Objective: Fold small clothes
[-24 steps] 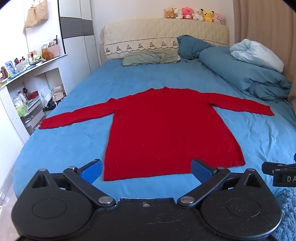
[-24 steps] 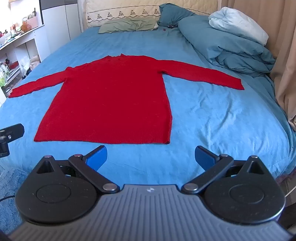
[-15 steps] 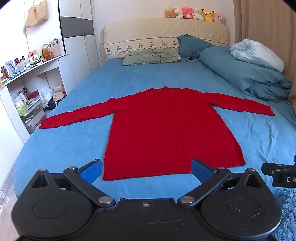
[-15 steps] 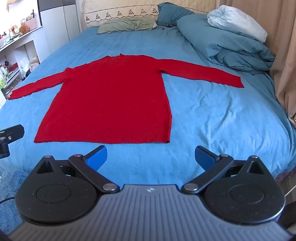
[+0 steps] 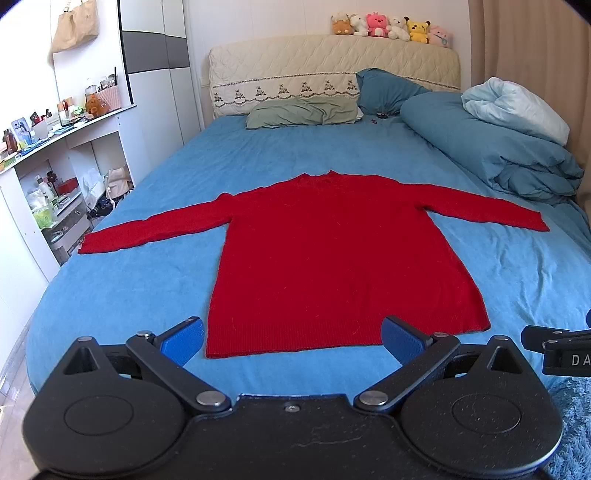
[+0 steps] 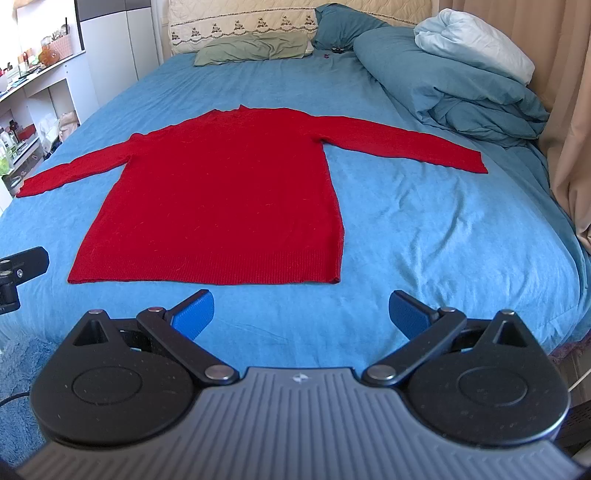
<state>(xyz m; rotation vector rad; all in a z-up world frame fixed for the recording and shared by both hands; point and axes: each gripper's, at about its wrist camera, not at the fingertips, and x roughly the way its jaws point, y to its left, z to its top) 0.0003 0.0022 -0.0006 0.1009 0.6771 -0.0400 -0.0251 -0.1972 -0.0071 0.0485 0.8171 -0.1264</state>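
Red long-sleeved sweater spread flat on a blue bed sheet, both sleeves stretched straight out to the sides, neckline toward the headboard, ribbed hem nearest the foot of the bed. Left gripper low over the foot of the bed just short of the hem, blue-padded fingers spread wide, nothing held. Right gripper likewise short of the hem near its right corner, fingers spread wide, nothing between them, not touching the cloth. Green pillow and dark teal pillow against the headboard, rumpled teal duvet along the right side, row of plush toys on top of the headboard, cluttered white shelves at left.
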